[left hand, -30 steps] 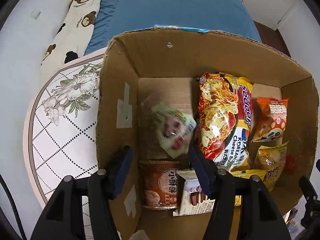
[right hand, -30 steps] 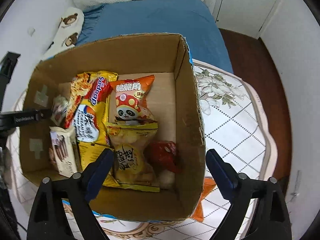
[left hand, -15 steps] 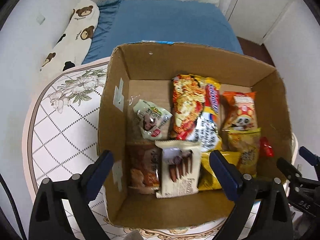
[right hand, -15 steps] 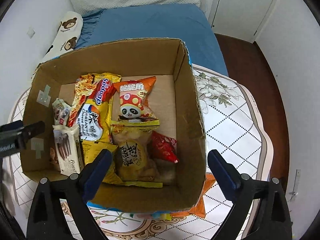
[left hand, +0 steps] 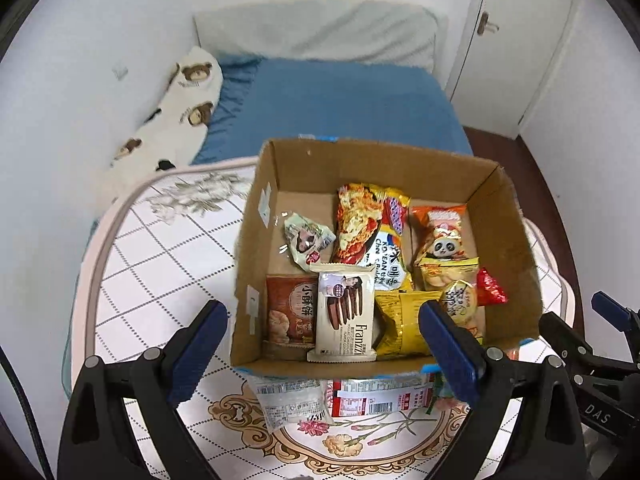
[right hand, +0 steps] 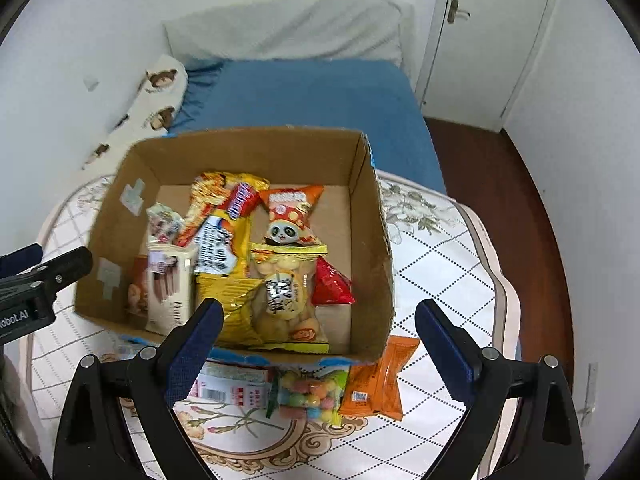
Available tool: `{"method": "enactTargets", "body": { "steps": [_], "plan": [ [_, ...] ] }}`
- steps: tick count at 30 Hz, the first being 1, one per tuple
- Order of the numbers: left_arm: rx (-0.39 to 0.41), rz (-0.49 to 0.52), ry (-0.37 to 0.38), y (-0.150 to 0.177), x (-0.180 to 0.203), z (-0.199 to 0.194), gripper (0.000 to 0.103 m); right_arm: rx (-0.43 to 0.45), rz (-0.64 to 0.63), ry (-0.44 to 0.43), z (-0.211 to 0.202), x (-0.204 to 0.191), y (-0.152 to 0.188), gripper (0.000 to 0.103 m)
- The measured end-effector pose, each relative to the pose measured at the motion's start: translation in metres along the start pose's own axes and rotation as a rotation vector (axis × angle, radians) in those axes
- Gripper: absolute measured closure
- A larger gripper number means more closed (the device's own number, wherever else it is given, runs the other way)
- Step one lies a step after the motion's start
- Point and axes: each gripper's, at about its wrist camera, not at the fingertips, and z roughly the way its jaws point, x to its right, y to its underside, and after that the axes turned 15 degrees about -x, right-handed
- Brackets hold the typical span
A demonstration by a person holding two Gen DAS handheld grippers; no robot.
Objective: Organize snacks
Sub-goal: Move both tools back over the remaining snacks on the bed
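A cardboard box (left hand: 256, 264) stands on the flowered table (left hand: 160, 264). Inside lie a pale green packet (left hand: 306, 240), a noodle pack (left hand: 360, 220), a panda bag (left hand: 440, 236), a wafer pack (left hand: 346, 312), a brown biscuit pack (left hand: 290, 312), a yellow bag (left hand: 400, 324) and a small red packet (left hand: 490, 288). My left gripper (left hand: 322, 320) hangs open above the box's near side, holding nothing. My right gripper (right hand: 318, 312) is open and empty over the box's (right hand: 372, 240) near right corner. In front of the box lie a white packet (left hand: 290, 400), a red-and-white pack (left hand: 372, 398), a candy bag (right hand: 310, 394) and an orange packet (right hand: 378, 380).
Behind the table is a bed with a blue sheet (left hand: 340, 104) and a bear-print pillow (left hand: 176, 120). A white door (right hand: 480, 40) and dark floor (right hand: 500, 184) are at the right. The table's rim (right hand: 504, 304) curves close to the box on the right.
The left jaws have spread wide, and the pale green packet that was between them now lies in the box. Both grippers have drawn back and up, so the box looks smaller.
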Motion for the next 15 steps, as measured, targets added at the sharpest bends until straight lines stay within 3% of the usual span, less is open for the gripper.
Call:
{"method": "enactTargets", "body": {
  "steps": [15],
  "plan": [
    [0.148,0.035,-0.004,0.060,0.016,-0.072,0.005,0.164,0.002,-0.039,-0.086,0.001,0.062,0.004]
  ]
}}
